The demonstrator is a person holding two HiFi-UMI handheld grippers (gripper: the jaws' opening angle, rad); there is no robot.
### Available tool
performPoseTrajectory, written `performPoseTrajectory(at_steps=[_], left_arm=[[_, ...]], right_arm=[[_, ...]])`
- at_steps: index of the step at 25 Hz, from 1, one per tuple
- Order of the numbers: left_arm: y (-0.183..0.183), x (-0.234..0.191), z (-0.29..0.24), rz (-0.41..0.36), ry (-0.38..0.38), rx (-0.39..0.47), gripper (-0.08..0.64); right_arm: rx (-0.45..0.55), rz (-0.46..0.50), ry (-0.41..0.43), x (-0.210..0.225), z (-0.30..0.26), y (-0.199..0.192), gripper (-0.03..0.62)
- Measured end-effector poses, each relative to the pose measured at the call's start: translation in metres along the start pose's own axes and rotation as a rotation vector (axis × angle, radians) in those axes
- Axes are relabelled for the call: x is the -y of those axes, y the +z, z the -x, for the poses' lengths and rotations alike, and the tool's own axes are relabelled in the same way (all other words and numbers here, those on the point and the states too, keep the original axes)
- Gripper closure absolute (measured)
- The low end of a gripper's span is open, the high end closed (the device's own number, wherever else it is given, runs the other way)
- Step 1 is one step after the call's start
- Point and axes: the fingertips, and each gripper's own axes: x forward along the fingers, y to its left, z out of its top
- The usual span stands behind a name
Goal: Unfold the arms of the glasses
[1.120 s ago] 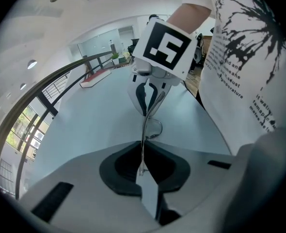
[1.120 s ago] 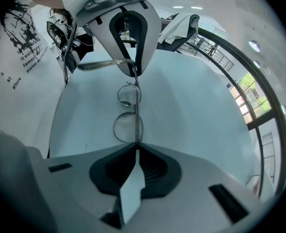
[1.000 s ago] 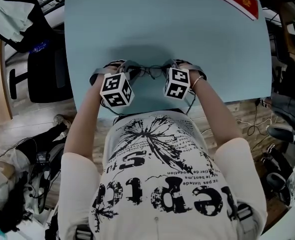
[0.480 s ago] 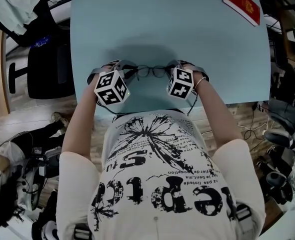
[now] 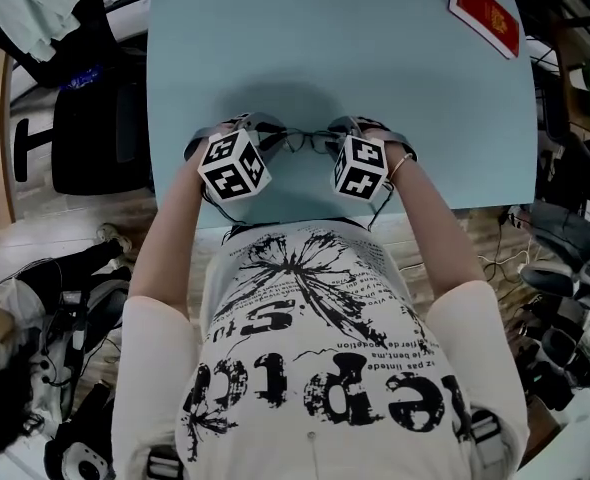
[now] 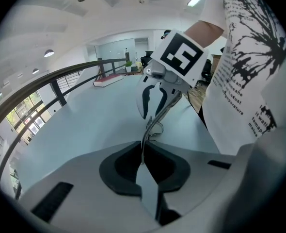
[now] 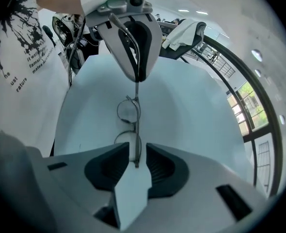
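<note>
Thin dark-rimmed glasses hang just above the light blue table, near its front edge. My left gripper is shut on one thin metal end of the glasses, which is pinched between its pads. At the other end is my right gripper. Its jaws are opening, and the tip of the glasses sits in the gap between pads that stand apart from it. Each gripper view shows the other gripper, the right gripper and the left gripper, across the lenses.
A red booklet lies at the table's far right corner. A black chair stands left of the table. Cables and gear cover the floor on both sides. The person's body is close against the table's front edge.
Both grippers remain at the two ends of the glasses. The left gripper's cube has rolled a little and edged up. The glasses stay between them.
</note>
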Motion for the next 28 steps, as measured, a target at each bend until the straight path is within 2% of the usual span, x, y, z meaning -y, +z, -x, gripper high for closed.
performPoseTrajectory(at_steps=[5,10,15,28], left_arm=[[-0.002,0.003,0.0,0.053,-0.033,0.011,0.531],[-0.004,0.006,0.002,0.08,-0.053,0.015,0.531],[-0.004,0.006,0.003,0.087,-0.06,0.011,0.531],[-0.004,0.012,0.002,0.068,-0.048,-0.015,0.531]], right_arm=[[0.016,0.068,0.025,-0.005,-0.008,0.039,0.485],[-0.007,0.124,0.039,-0.008,-0.018,0.055,0.508],[-0.03,0.146,0.018,-0.006,-0.018,0.057,0.563],[0.043,0.134,-0.109,0.002,0.036,0.039,0.563]])
